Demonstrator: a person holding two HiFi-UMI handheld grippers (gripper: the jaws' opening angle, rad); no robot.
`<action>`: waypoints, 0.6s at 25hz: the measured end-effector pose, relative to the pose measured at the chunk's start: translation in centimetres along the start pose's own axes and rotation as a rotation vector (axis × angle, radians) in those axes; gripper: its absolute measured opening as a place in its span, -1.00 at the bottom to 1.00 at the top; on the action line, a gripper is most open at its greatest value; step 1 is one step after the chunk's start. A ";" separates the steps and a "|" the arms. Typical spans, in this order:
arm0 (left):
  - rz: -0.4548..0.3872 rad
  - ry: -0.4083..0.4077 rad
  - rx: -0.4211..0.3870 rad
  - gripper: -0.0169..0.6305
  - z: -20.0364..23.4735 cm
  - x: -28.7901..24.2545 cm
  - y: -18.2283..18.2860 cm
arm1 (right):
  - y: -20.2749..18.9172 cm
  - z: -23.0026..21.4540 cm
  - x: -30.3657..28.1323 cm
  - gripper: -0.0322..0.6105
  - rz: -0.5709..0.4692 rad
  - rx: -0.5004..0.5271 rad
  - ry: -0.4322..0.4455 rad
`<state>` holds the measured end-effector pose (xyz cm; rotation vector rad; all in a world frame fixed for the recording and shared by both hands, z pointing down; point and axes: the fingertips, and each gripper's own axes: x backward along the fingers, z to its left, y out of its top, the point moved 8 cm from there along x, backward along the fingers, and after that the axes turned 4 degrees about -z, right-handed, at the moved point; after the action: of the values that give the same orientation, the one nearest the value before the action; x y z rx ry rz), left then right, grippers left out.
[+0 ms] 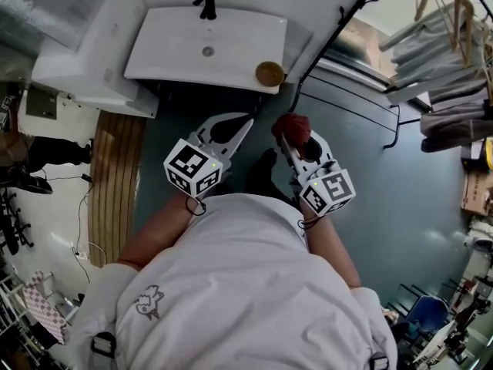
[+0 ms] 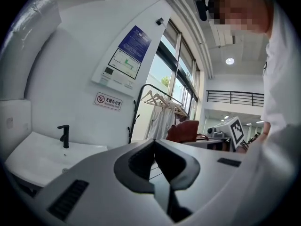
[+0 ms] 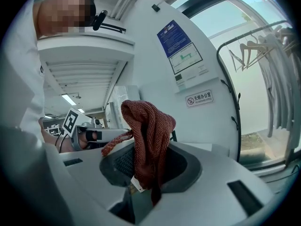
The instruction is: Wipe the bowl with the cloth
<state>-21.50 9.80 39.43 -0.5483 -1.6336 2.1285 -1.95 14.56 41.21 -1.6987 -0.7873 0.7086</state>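
Observation:
A small brown bowl (image 1: 269, 73) sits on the front right corner of the white sink (image 1: 177, 52), which has a black tap (image 1: 205, 5). My right gripper (image 1: 284, 139) is shut on a dark red cloth (image 1: 293, 124). In the right gripper view the cloth (image 3: 148, 135) stands up bunched from between the jaws of the right gripper (image 3: 143, 173). My left gripper (image 1: 247, 119) is shut with nothing in it; the left gripper view shows the jaws of the left gripper (image 2: 153, 143) pressed together. Both grippers are held level in front of the sink, short of the bowl.
A clothes rack (image 1: 451, 60) with hangers and pale garments stands at the right by the window. A wooden slatted mat (image 1: 115, 176) lies on the floor at the left. A white unit (image 1: 85, 52) adjoins the sink's left side. Dark floor lies between me and the sink.

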 end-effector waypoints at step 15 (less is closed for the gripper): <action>0.039 0.135 0.063 -0.90 7.7 -15.7 1.0 | 3.0 -17.7 -7.3 -0.51 0.094 0.102 0.133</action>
<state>-12.47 -5.04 41.34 -0.6929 -1.4894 2.1130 7.94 -2.02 43.04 -1.6800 -0.5727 0.6800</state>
